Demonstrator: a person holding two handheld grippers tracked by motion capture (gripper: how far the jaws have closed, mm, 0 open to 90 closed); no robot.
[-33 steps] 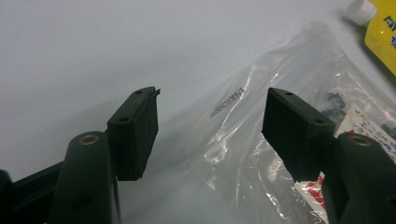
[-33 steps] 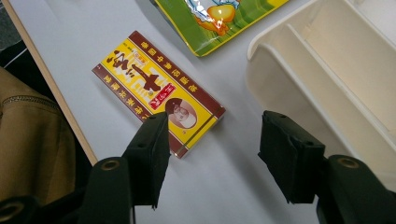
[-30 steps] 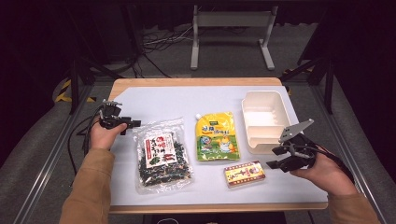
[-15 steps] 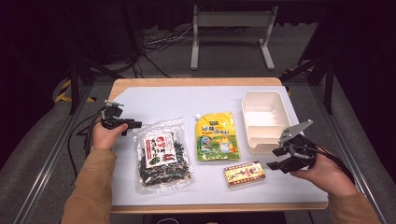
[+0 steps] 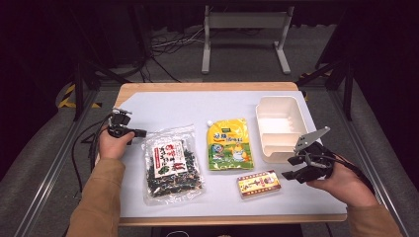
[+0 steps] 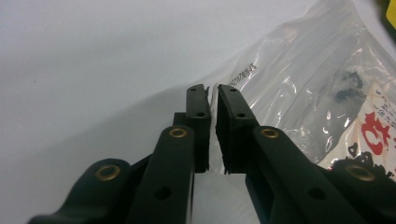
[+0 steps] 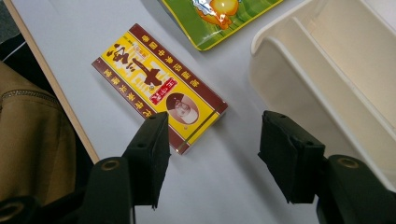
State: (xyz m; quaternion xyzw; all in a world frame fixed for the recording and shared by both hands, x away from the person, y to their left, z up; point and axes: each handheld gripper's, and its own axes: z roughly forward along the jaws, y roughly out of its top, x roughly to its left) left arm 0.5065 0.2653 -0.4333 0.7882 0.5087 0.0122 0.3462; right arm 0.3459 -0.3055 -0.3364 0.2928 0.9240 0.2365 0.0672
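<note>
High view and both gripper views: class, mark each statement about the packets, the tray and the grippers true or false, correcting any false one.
1. The clear plastic bag of dark seaweed lies left of the green-and-yellow spouted pouch. True.
2. The right gripper is shut. False: its fingers stand wide apart.
3. The small yellow-and-maroon box sits inside the cream plastic tray. False: it lies on the table in front of it.
4. The left gripper has its fingers nearly together. True.
</note>
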